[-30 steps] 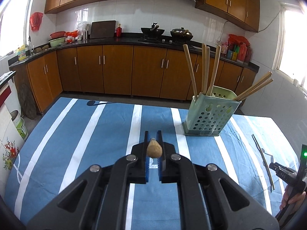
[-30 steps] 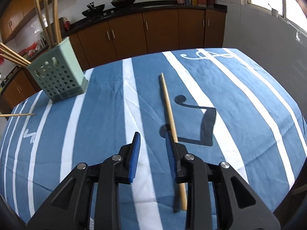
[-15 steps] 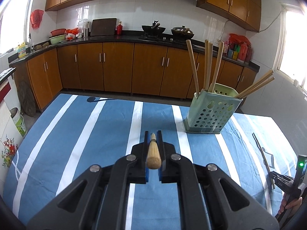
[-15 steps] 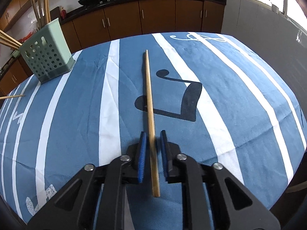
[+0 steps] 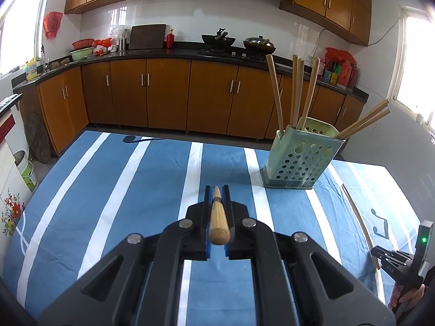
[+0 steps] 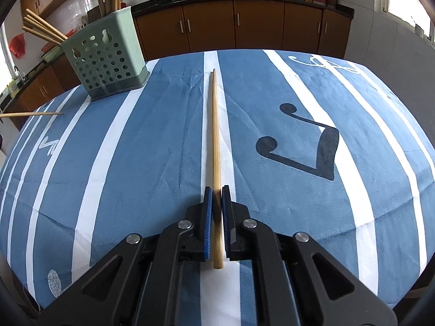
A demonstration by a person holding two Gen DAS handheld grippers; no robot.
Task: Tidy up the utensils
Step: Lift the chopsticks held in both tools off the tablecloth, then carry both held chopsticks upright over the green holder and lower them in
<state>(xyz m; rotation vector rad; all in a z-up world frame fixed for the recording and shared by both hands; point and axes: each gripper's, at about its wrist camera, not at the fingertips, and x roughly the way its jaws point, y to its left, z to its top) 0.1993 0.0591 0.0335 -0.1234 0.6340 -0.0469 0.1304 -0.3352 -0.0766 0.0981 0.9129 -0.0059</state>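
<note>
— Count of chopsticks?

— Nine in all. Four upright chopsticks (image 5: 295, 89) at the left end of the green holder (image 5: 299, 163), three leaning chopsticks (image 5: 364, 121) splayed out over its right end. One held chopstick (image 5: 218, 225), one lying chopstick (image 6: 215, 135). One holder only.

— And the grips?

— Left hand-held gripper (image 5: 217, 190) clamped tight on the held chopstick, blue pads pressed to either side. Right hand-held gripper (image 6: 216, 190) likewise closed, pinching the lying chopstick just short of its thick near end. Also seen low at the right of the left view, with a hand (image 5: 407, 296) below it.

— Room to move?

— Plenty. Wide bare blue-and-white striped cloth on the desk (image 5: 122, 190) between both grippers and the holder. Holder close to the far edge, its perforated wall facing near. Near and right edges of the desk dropping away not far from the right hand-held gripper. Floor and brown cabinets beyond the far edge.

— Directions?

— Held chopstick: long axis along the left fingers, thick butt toward the camera, thin tip forward, above the cloth and well left of the holder. From the right view, thin tip poking in level from the left edge, well apart from the holder. Lying chopstick: flat on the cloth along a white stripe, long axis near to far, thin tip at the far end, right of the holder and apart from it.
</note>
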